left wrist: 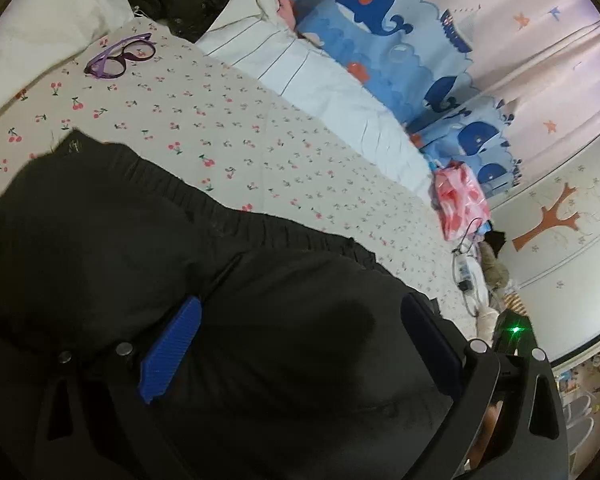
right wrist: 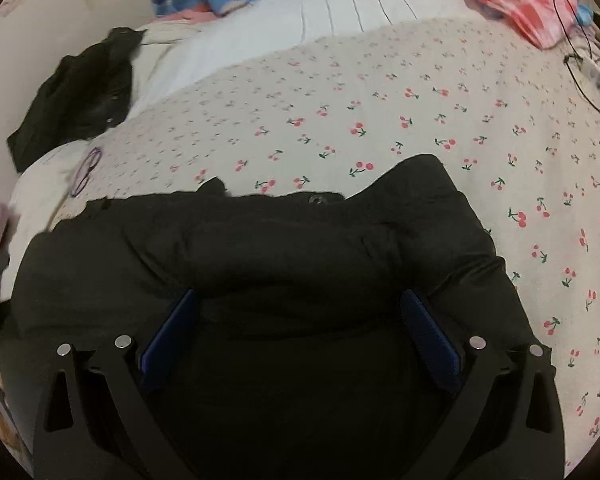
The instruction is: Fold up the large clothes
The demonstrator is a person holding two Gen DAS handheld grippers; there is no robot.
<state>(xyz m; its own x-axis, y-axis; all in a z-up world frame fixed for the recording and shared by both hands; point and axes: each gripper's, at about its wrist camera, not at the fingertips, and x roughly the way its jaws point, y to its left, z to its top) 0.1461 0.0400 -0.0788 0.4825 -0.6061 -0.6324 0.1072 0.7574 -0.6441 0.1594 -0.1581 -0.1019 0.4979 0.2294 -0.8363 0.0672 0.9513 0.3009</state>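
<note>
A large black garment [left wrist: 148, 240] with a gathered elastic band lies on the cherry-print bed sheet [left wrist: 228, 136]. It fills the lower half of the left wrist view. My left gripper [left wrist: 300, 308] is open, its blue fingers [left wrist: 172, 348] wide apart just above the black cloth. In the right wrist view the same black garment [right wrist: 284, 240] lies bunched in thick folds on the sheet [right wrist: 420, 112]. My right gripper [right wrist: 298, 300] is open, its blue fingers [right wrist: 168, 328] spread over the cloth, nothing held between them.
Purple glasses [left wrist: 120, 58] lie on the sheet near a white pillow [left wrist: 52, 20]. Another dark garment [right wrist: 84, 92] is heaped at the bed's far side. A pink plastic bag [right wrist: 516, 4], a cable [right wrist: 580, 40] and a whale-print quilt [left wrist: 400, 32] lie along the edge.
</note>
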